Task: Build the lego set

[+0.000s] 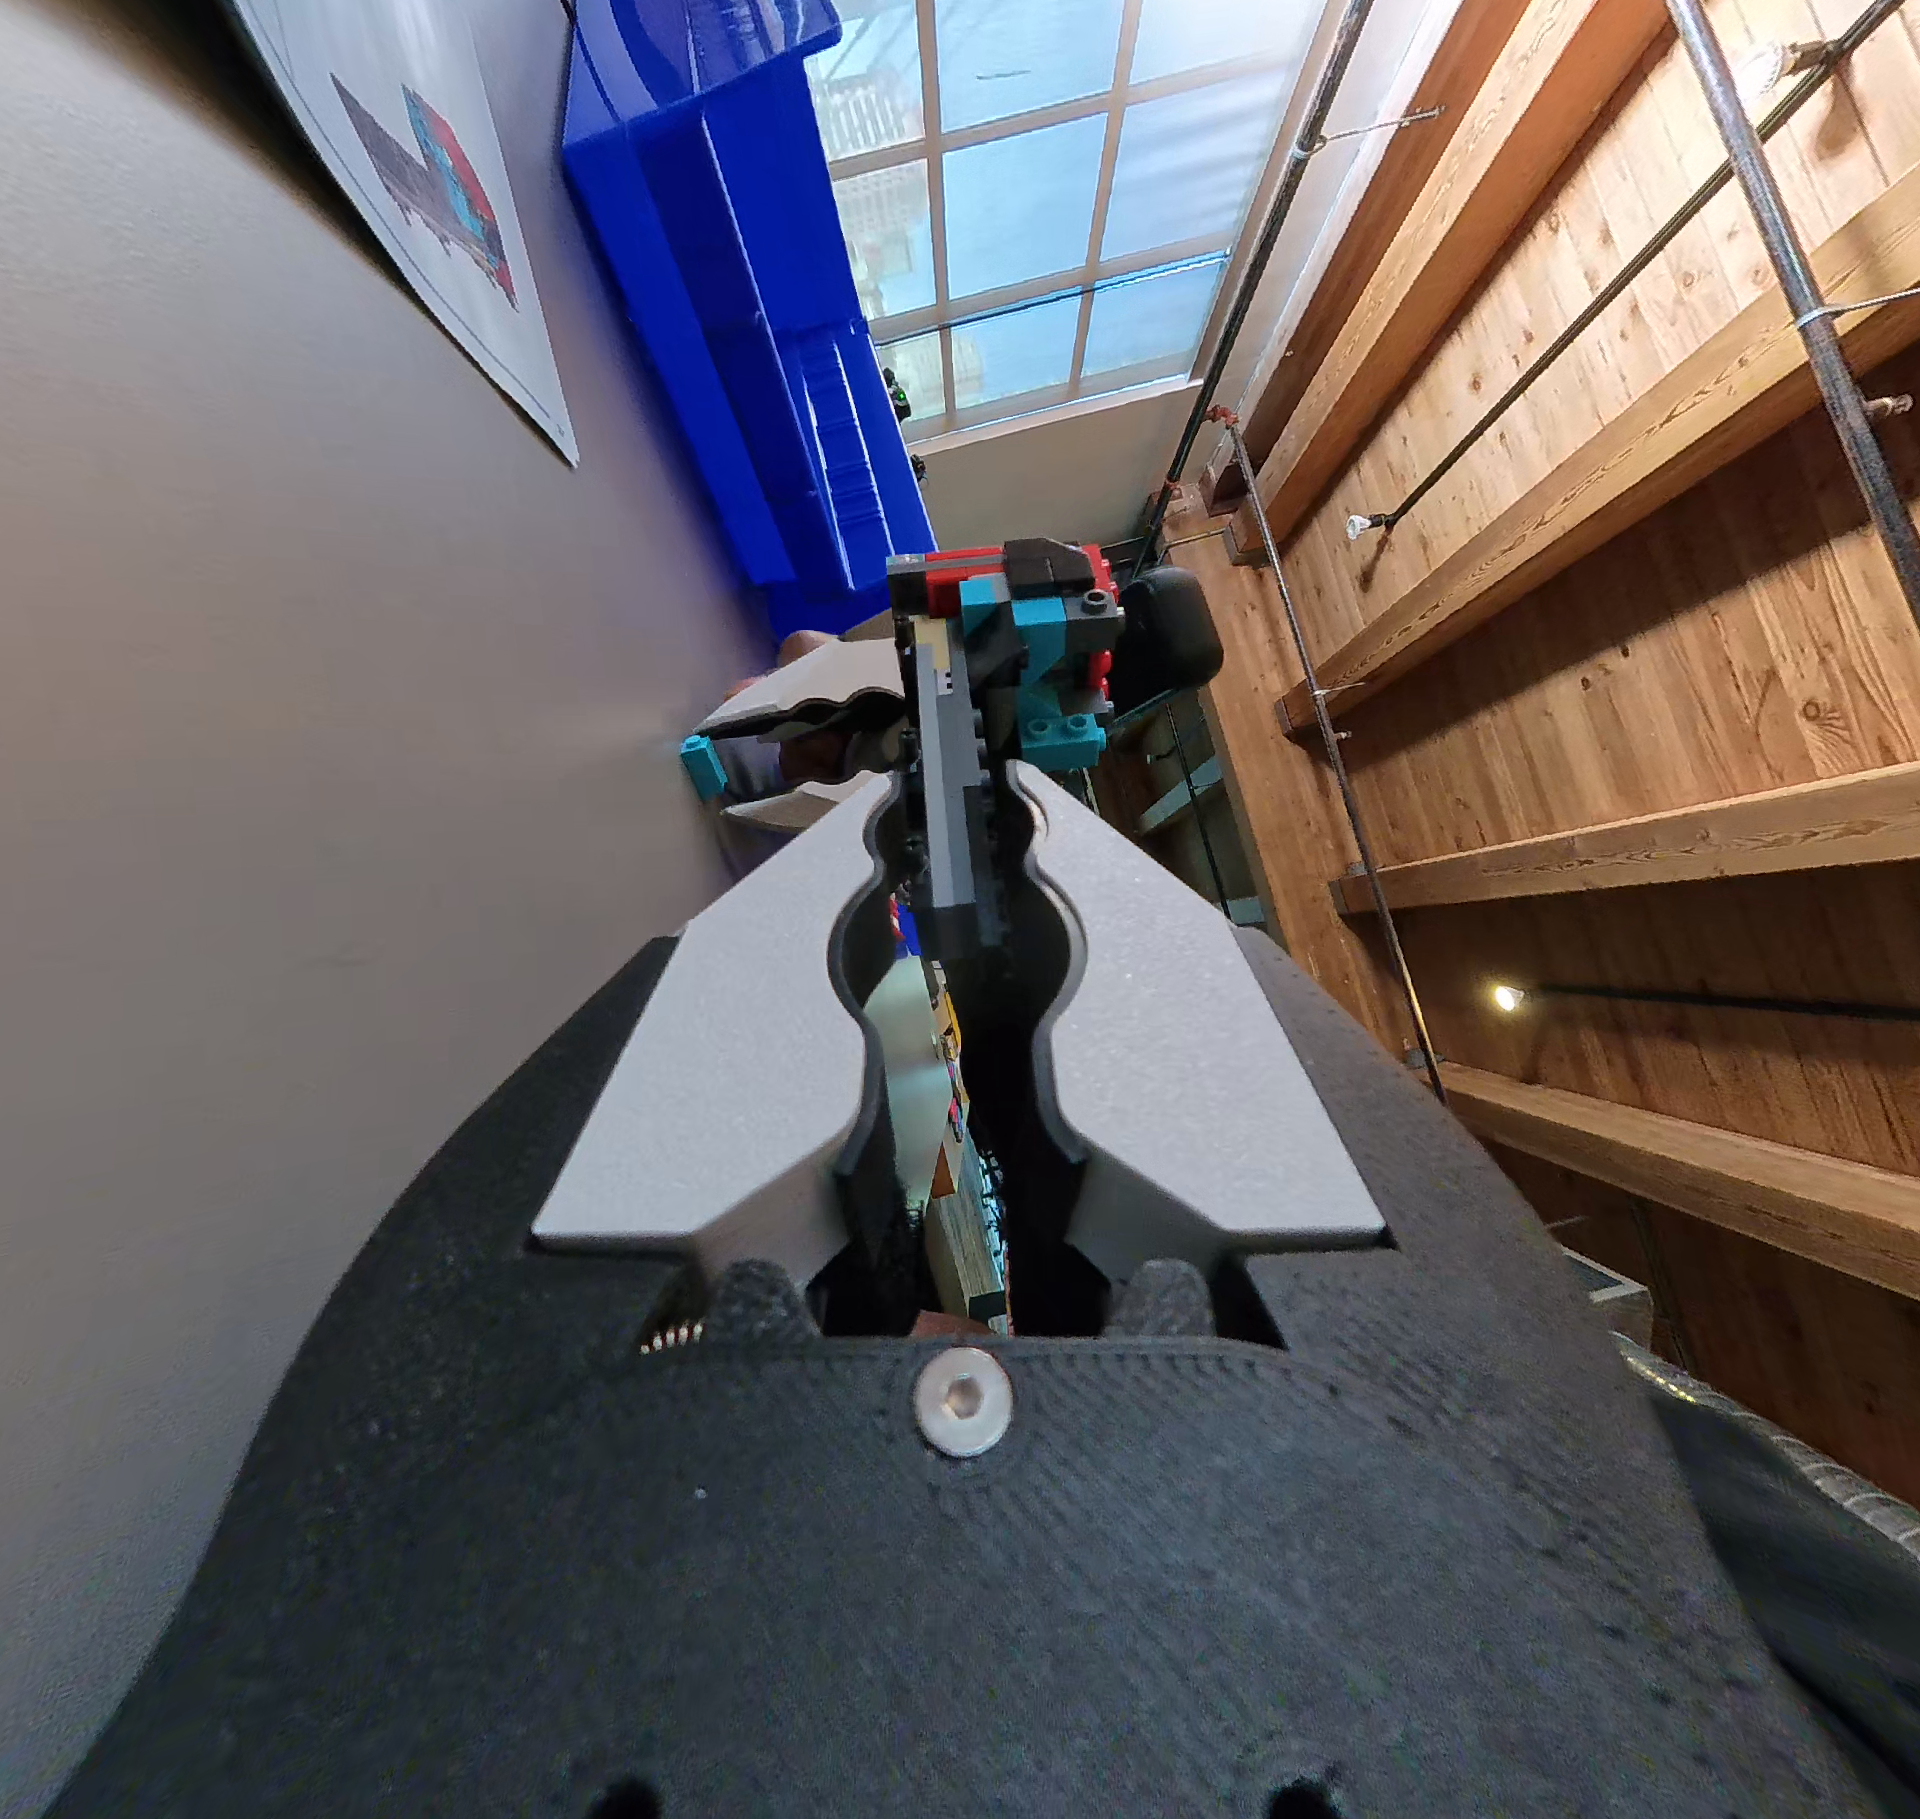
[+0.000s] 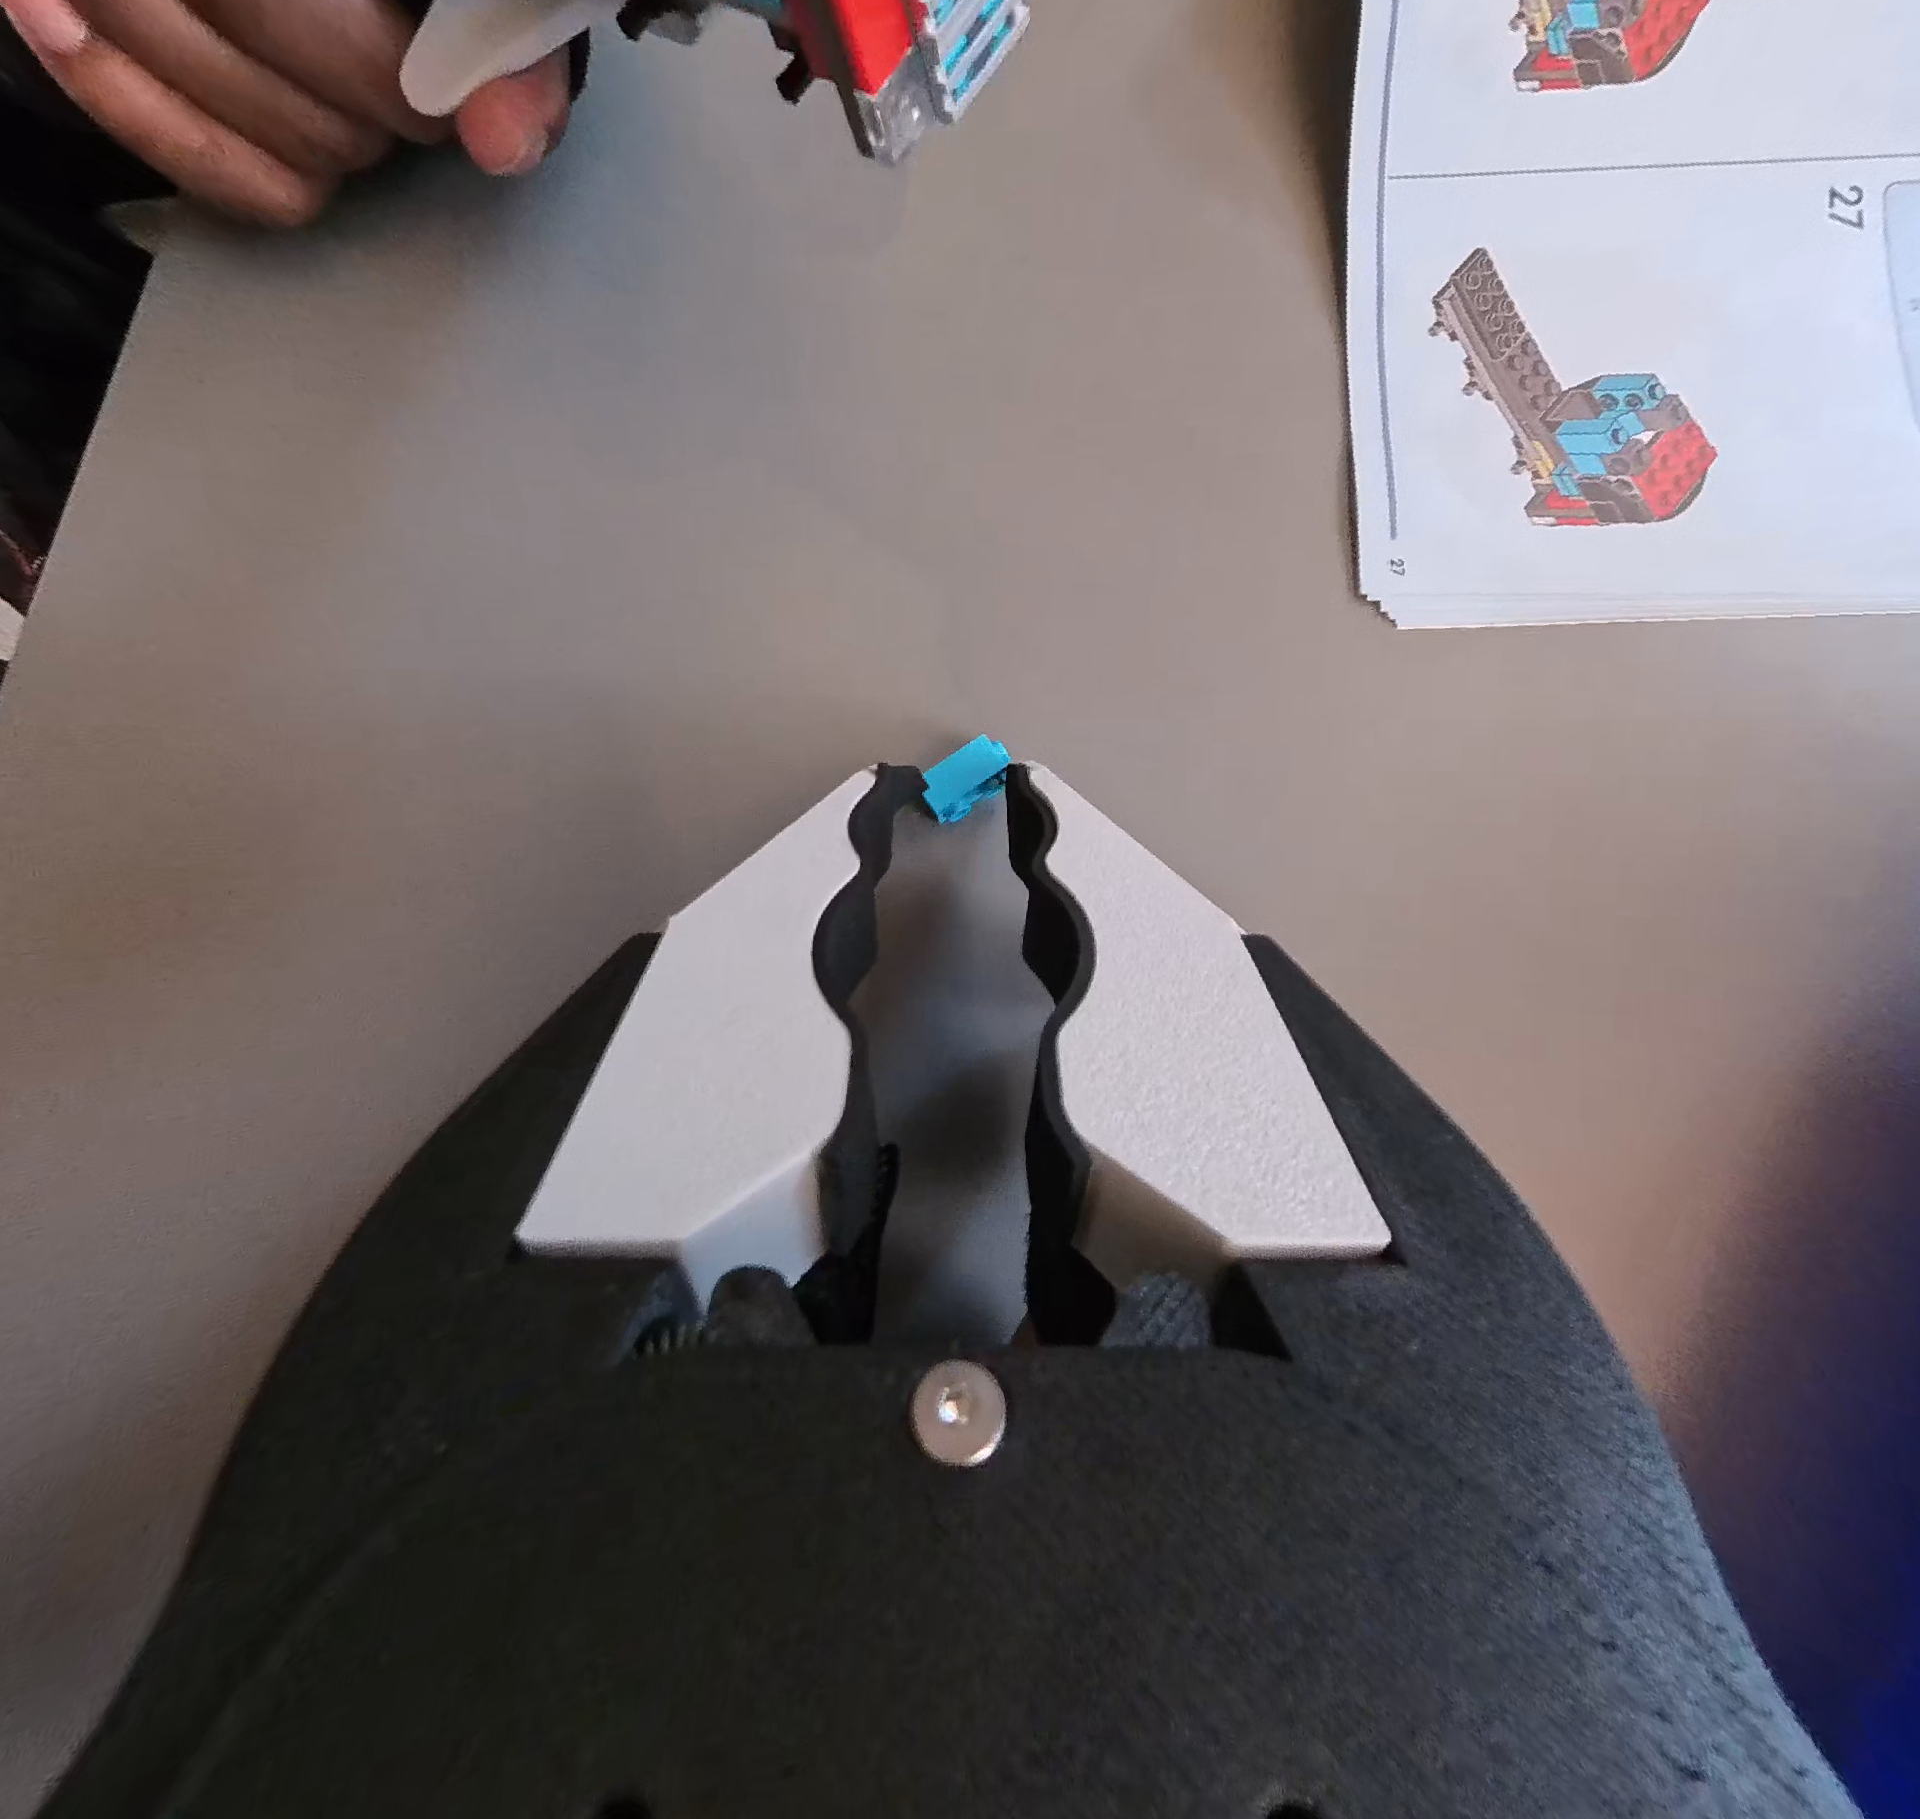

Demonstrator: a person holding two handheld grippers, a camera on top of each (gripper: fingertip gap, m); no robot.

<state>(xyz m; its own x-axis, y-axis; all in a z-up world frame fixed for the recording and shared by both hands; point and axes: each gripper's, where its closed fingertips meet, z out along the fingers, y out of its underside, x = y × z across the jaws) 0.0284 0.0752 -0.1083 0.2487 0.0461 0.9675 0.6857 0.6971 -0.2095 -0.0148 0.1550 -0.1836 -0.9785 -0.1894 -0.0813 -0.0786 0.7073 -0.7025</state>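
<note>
Left gripper [image 1: 951, 793] clenched on the long grey plate of the part-built red, teal and grey lego model [image 1: 1003, 647], held aloft. Right gripper [image 2: 940, 782] pinches a small teal brick [image 2: 964, 778] only at its tips, above the grey tabletop [image 2: 623, 481]. Risks: skewed brick slipping out; pressing could twist the model.

**Surroundings: bench, bin, window and timber ceiling**

A plain grey bench [image 2: 623, 522] fills the right wrist view. In the left wrist view, which is turned on its side, a glossy blue plastic bin [image 1: 717, 242] stands on the bench near a large paned window [image 1: 1049, 159] bright with daylight. Wooden ceiling beams [image 1: 1558, 543] run across warm plank boards, crossed by thin metal rods [image 1: 1766, 242]. A small spotlight [image 1: 1503, 996] glows among the beams.
</note>
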